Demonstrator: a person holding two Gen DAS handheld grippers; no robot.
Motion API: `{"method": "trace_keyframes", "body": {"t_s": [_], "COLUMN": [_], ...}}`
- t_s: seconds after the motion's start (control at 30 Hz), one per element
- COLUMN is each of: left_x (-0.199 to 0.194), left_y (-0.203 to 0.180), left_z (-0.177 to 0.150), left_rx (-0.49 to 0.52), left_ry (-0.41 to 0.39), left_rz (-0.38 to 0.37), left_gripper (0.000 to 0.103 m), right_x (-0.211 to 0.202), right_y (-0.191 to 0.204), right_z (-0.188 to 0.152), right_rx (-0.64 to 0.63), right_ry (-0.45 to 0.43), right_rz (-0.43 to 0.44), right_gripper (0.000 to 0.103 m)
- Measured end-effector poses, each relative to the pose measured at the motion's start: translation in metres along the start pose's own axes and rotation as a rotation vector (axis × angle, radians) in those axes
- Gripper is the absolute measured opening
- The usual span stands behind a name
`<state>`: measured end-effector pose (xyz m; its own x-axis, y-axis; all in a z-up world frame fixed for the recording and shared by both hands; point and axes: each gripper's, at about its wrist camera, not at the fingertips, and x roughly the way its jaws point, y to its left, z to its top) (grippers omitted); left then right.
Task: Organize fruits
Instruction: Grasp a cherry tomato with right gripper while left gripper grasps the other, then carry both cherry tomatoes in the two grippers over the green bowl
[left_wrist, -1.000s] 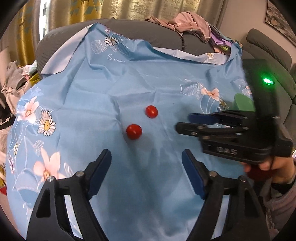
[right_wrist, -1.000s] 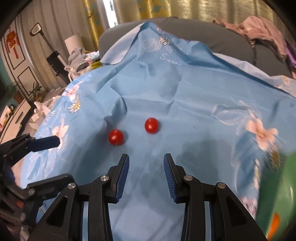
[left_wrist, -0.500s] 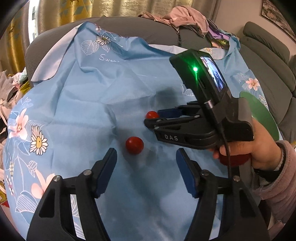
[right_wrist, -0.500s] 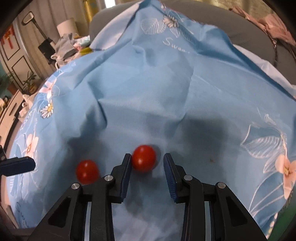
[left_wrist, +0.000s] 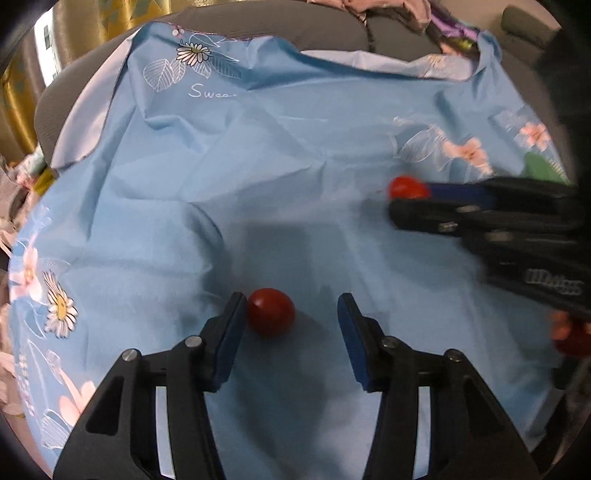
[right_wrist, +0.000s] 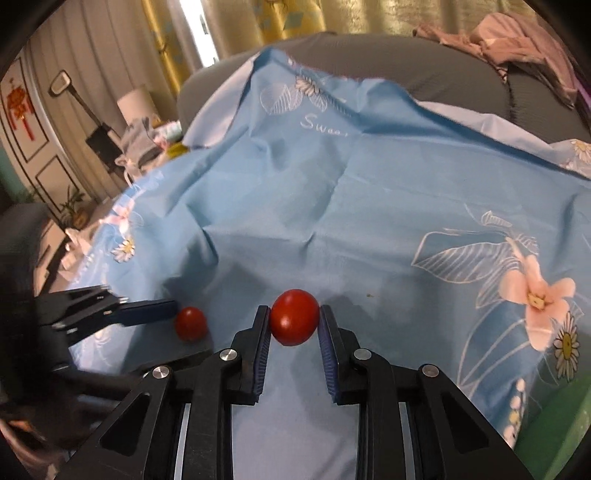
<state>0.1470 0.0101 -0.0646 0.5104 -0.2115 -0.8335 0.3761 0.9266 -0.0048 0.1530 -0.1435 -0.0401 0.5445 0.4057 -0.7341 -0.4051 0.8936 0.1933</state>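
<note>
Lifted since earlier, one tomato (right_wrist: 294, 316) sits pinched in the right gripper (right_wrist: 294, 325); left gripper (left_wrist: 291, 325), spread, straddles the other tomato (left_wrist: 271, 312) at lower centre.

Red tomatoes (left_wrist: 271, 312) lie on a light-blue, flower-printed cloth (left_wrist: 280, 155).

glossy tomato (right_wrist: 294, 322), matt creased cloth (right_wrist: 369, 221)

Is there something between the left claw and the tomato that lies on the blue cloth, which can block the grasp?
Nothing visible blocks it. The loose tomato already lies between the open fingers of the left claw, close against the left finger, on bare blue cloth. The right claw, shut on the other tomato, is off to the side.
</note>
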Motion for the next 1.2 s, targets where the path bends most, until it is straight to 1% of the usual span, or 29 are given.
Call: {"method": "trace_keyframes", "body": {"t_s": [0.03,0.13,0.17,0.23,0.27,0.3,0.37,0.47,0.57,0.7,0.87,1.03,1.2], "left_x": [0.002,0.006,0.007,0.011,0.013,0.018,0.016,0.015,0.012,0.002,-0.028,-0.059,-0.074], "left_y": [-0.001,0.003,0.004,0.004,0.004,0.003,0.001,0.005,0.005,-0.001,-0.023,-0.059,-0.095], "left_z": [0.001,0.005,0.006,0.007,0.007,0.006,0.005,0.005,0.003,-0.001,-0.001,0.003,0.011], "left_rx": [0.008,0.006,0.007,0.013,0.017,0.025,0.044,0.016,-0.002,-0.04,-0.053,-0.015,0.032], "left_ry": [0.002,0.01,0.014,0.03,0.043,0.063,0.063,0.06,0.059,0.052,-0.005,-0.064,-0.093], "left_rz": [0.017,0.045,0.047,0.049,0.048,0.048,0.063,0.053,0.044,-0.001,-0.068,-0.128,-0.17], "left_gripper": [0.047,0.036,0.035,0.034,0.031,0.031,0.031,0.027,0.027,0.027,0.027,0.027,0.027], "right_x": [-0.004,-0.011,-0.012,-0.013,-0.012,-0.011,-0.009,-0.012,-0.016,-0.026,-0.052,-0.086,-0.121], "right_y": [0.0,-0.001,-0.001,-0.003,-0.003,-0.004,-0.007,-0.009,-0.009,-0.009,-0.012,-0.02,-0.036], "right_z": [-0.001,-0.002,-0.003,-0.004,-0.004,-0.005,-0.005,-0.007,-0.009,-0.013,-0.023,-0.04,-0.059], "right_rx": [0.003,0.01,0.012,0.018,0.017,0.018,0.026,0.035,0.045,0.046,0.057,0.078,0.107], "right_ry": [-0.012,-0.037,-0.041,-0.044,-0.043,-0.04,-0.039,-0.048,-0.053,-0.07,-0.105,-0.144,-0.179], "right_rz": [0.006,0.022,0.025,0.035,0.033,0.032,0.033,0.033,0.033,0.032,0.007,-0.027,-0.084], "right_gripper": [0.028,0.027,0.027,0.027,0.027,0.027,0.027,0.027,0.027,0.027,0.027,0.027,0.028]}}
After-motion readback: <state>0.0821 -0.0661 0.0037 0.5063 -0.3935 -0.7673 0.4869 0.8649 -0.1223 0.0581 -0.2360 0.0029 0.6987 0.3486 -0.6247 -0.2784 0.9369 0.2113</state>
